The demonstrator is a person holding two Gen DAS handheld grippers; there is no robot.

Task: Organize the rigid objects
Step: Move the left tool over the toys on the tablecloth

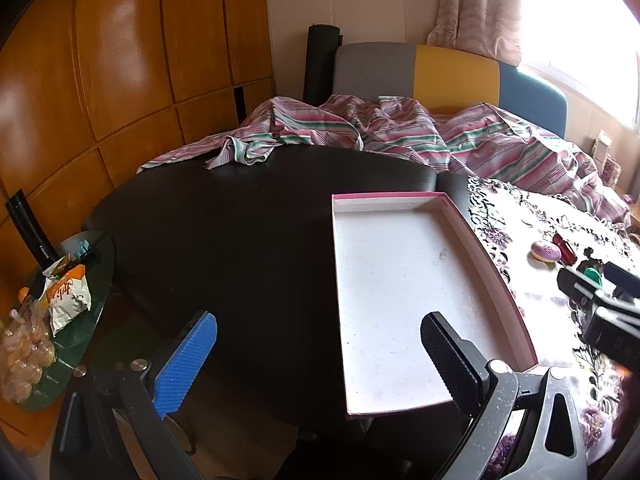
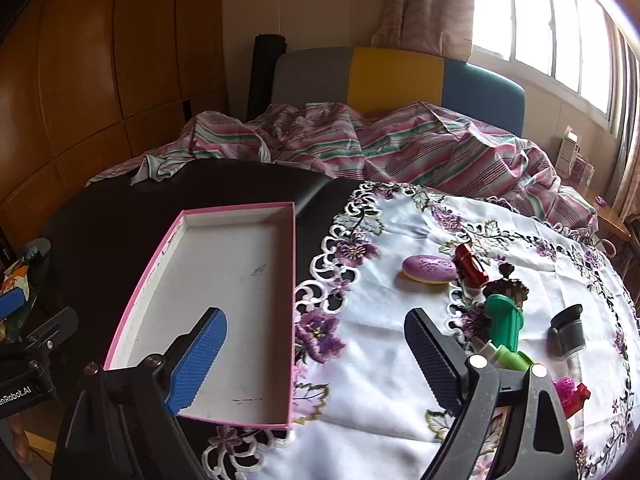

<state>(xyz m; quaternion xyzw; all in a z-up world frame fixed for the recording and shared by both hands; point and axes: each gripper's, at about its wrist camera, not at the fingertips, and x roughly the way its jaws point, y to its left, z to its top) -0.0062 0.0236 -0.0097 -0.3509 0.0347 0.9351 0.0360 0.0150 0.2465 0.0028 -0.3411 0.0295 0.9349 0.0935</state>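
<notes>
Purple soap-shaped case (image 2: 430,269), red cylinder (image 2: 472,266), green cap (image 2: 505,320): light, stiff, likely slippery; gripping across narrow width. Both grippers (image 1: 320,360) (image 2: 316,356) hovering, jaws apart, holding nothing.

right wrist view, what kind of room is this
Most likely a bedroom at home: a rumpled striped bedsheet lies before a padded headboard, wooden wardrobe doors line the wall, and a curtain hangs by the window.

Pink-edged tray (image 2: 224,304) lying flat (white inside), purple oval case (image 2: 429,269), red tube (image 2: 472,266), green bottle (image 2: 505,322) — scattered on embroidered cloth (image 2: 384,352)
</notes>
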